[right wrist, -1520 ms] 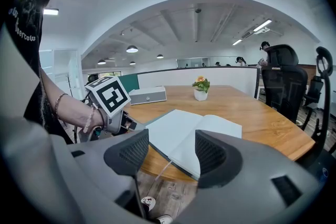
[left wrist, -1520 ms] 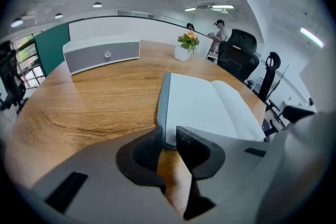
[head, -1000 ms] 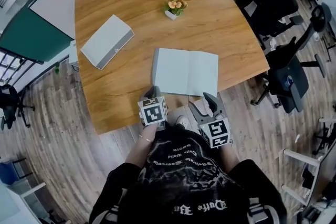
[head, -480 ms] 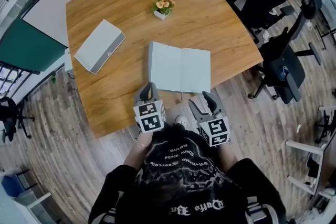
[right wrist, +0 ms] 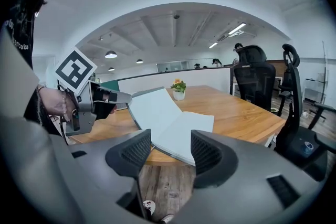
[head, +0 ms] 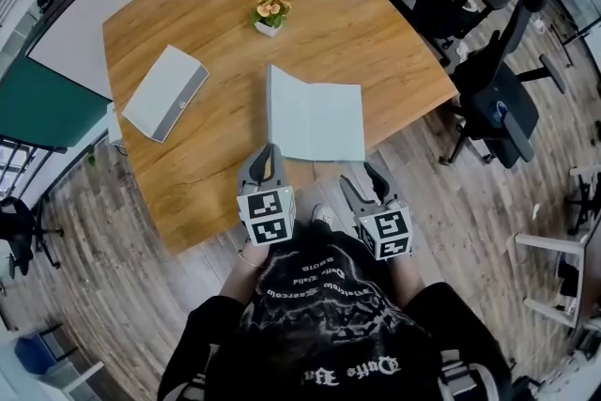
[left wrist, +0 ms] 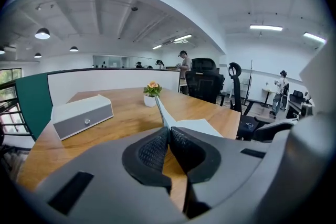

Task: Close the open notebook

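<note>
Head view: notebook (head: 324,122) lies open at the near edge of the table (head: 329,5), at 12 o'clock from both grippers.

Left gripper (head: 268,152): jaws together, clamped on the near corner of the notebook's left leaf (right wrist: 151,108). In its own view the leaf edge rises straight out from between the pads (left wrist: 155,149). From the right gripper view we see that leaf tilted up off the table while the right leaf lies flat.

Right gripper (head: 362,172): jaws apart, nothing between them. It hangs off the table edge at 6 o'clock from the notebook's right leaf, not touching it.

Box (head: 166,92) at 9 o'clock from the notebook, well apart. Flower pot (head: 269,14) at 11 o'clock. Chairs (head: 488,89) beyond the table at 3 o'clock.
</note>
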Available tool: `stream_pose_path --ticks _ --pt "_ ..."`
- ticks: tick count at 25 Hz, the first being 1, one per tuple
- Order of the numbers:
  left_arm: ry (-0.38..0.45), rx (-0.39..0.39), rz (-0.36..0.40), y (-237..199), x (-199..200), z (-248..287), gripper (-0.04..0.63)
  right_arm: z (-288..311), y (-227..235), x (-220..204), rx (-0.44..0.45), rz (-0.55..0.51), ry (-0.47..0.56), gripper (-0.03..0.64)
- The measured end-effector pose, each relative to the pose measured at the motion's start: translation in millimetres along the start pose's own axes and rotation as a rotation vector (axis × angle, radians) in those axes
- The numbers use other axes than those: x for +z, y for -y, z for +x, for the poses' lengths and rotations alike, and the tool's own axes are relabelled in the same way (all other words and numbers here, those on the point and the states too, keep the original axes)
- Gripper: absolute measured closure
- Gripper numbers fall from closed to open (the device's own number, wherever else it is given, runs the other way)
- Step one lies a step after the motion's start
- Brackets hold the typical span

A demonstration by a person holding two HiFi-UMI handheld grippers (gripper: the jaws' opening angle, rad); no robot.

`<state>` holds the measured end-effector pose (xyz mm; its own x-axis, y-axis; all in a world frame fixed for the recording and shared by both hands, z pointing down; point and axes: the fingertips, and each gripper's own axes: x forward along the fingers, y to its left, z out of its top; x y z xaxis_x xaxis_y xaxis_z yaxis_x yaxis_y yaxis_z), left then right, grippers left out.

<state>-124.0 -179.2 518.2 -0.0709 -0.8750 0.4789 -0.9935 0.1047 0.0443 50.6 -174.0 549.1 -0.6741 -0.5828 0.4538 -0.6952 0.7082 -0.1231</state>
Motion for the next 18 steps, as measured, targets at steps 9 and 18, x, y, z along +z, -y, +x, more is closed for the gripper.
stream_pose_path --ticks 9,18 --pt "0.052 -0.087 0.040 29.1 13.1 -1.5 0.558 -6.6 9.6 1.9 -0.029 0.014 0.018 0.382" --pt "0.087 -0.209 0.082 64.4 20.8 1.4 0.558 -14.4 19.1 -0.6 -0.058 0.026 0.026 0.387"
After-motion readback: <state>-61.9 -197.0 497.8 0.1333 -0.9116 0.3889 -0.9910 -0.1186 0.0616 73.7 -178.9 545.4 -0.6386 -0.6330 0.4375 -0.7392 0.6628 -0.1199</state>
